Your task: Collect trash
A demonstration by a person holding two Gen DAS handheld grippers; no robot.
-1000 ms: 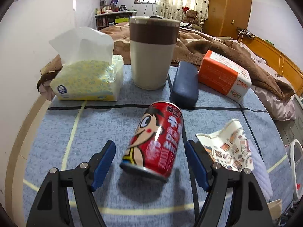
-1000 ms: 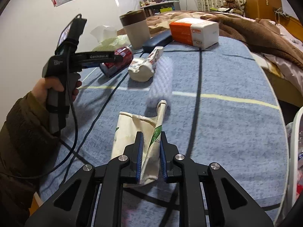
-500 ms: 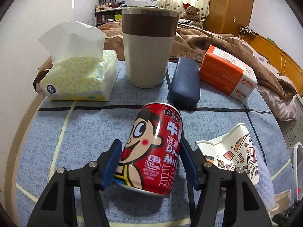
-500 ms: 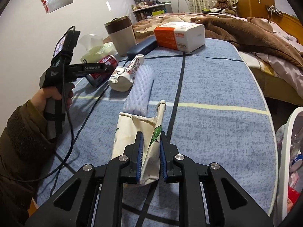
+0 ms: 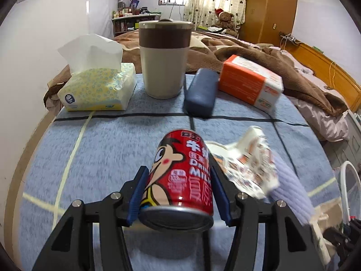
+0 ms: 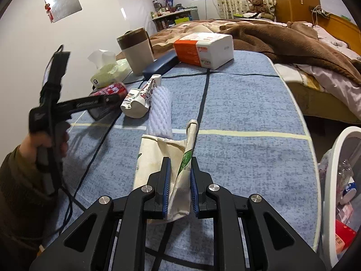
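A red milk drink can [image 5: 180, 178] lies on its side on the blue table cloth [image 5: 101, 146]. My left gripper [image 5: 178, 164] is around it; its jaws are closing and the blue pads touch both sides of the can. Just right of the can lie a crumpled patterned paper cup [image 5: 248, 164] and a white foam net sleeve [image 5: 291, 192]. In the right wrist view my right gripper [image 6: 180, 161] is shut on a cream paper bag [image 6: 155, 155] near the table's front. The can [image 6: 112, 89] shows there in the hand-held left gripper [image 6: 101, 103].
At the back of the table stand a tissue pack [image 5: 97, 88], a beige and brown mug [image 5: 164, 58], a dark blue case [image 5: 200, 94] and an orange and white box [image 5: 250, 85]. A white bin [image 6: 338, 158] with rubbish stands off the table's right edge. A bed with a brown blanket [image 6: 282, 38] lies behind.
My left gripper moved forward over the can and its jaws narrowed from wide open to touching the can. The right gripper, still holding the bag, shifted slightly, and the bin came into its view.
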